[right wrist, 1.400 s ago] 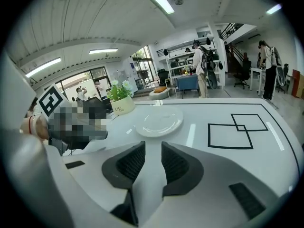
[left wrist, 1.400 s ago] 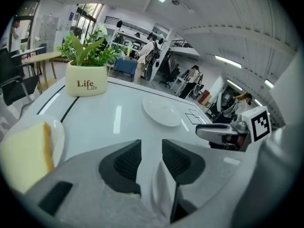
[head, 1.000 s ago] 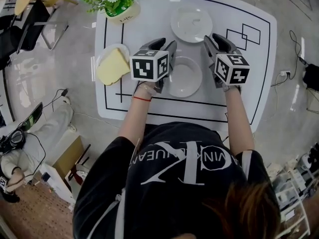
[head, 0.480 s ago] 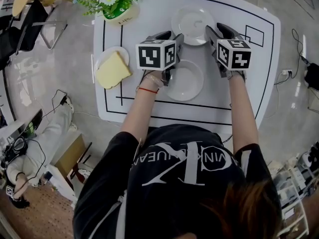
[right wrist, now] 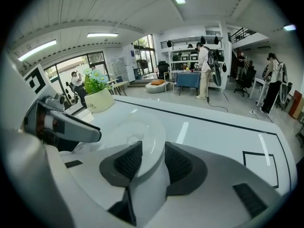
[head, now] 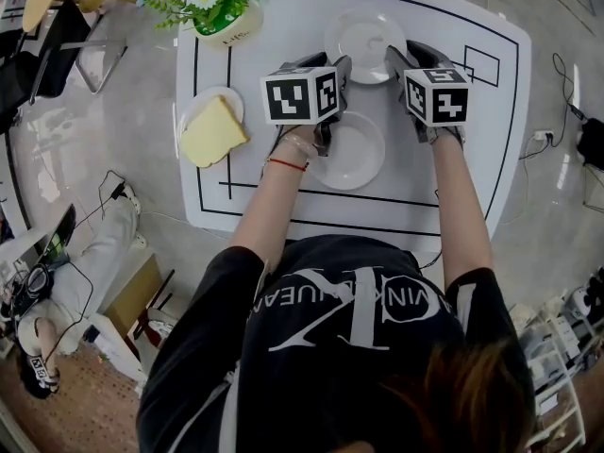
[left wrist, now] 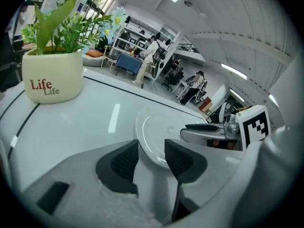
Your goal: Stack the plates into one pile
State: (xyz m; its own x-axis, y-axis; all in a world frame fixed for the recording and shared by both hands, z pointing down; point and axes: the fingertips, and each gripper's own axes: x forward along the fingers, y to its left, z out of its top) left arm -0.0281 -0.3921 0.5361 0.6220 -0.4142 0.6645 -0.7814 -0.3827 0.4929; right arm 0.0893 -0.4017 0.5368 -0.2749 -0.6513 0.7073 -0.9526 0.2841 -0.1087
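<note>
Two white plates lie on the white table: a far plate and a near plate in front of it. My left gripper sits at the far plate's left rim and my right gripper at its right rim. In the left gripper view the far plate's edge reaches into the gap of the left gripper, whose jaws have just been opening. In the right gripper view the far plate's rim lies between the jaws of the right gripper; they have just closed a little and stand apart.
A cream flower pot stands at the table's far left corner. A small plate with a yellow slab lies at the left. Black lines and rectangles are drawn on the tabletop. People stand far off in the room.
Both grippers have moved forward, away from the near plate's sides and up to the far plate's left and right rims. The plates have not moved.
</note>
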